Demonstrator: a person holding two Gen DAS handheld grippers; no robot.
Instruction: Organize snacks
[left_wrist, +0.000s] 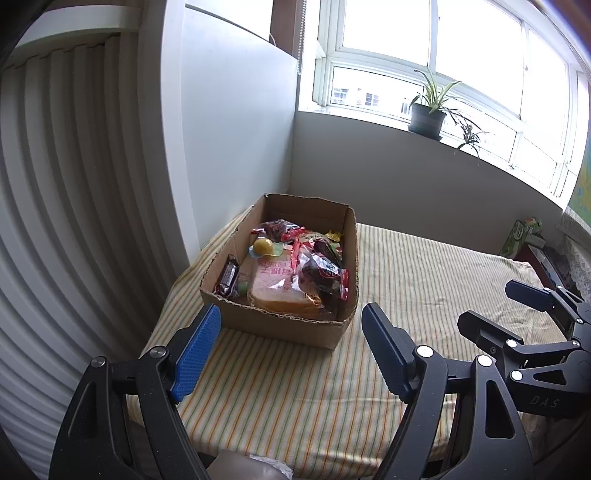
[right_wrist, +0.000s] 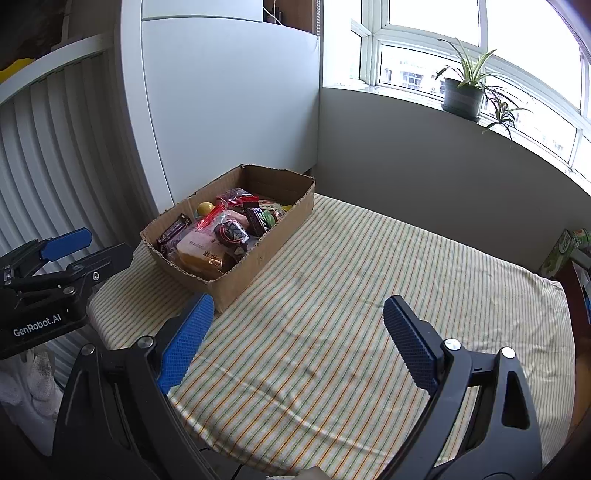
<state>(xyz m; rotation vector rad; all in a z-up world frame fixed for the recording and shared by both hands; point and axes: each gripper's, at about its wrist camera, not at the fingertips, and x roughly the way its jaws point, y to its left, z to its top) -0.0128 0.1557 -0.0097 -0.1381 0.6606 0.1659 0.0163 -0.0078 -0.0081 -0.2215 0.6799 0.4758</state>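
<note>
A brown cardboard box (left_wrist: 343, 254) (right_wrist: 258, 258) stands on the striped cloth near the white wall corner. Several wrapped snacks fill it: a bagged loaf of bread (left_wrist: 277, 288) (right_wrist: 201, 254), red-edged packets (left_wrist: 321, 273) (right_wrist: 231, 230), a yellow ball-shaped sweet (left_wrist: 263, 245) (right_wrist: 205, 208) and a dark bar (left_wrist: 228, 277) (right_wrist: 173, 229). My left gripper (left_wrist: 291, 319) hangs open just short of the box's near wall, nothing between its blue pads. My right gripper (right_wrist: 297, 304) is open too, over bare cloth to the right of the box. Each gripper shows at the edge of the other's view.
The striped cloth (left_wrist: 424, 266) (right_wrist: 369, 280) covers a table with free room right of the box. A slatted white panel (left_wrist: 55, 184) and white wall close the left side. A potted plant (left_wrist: 428, 114) (right_wrist: 461, 92) stands on the windowsill. Green cartons (left_wrist: 522, 232) sit at the far right edge.
</note>
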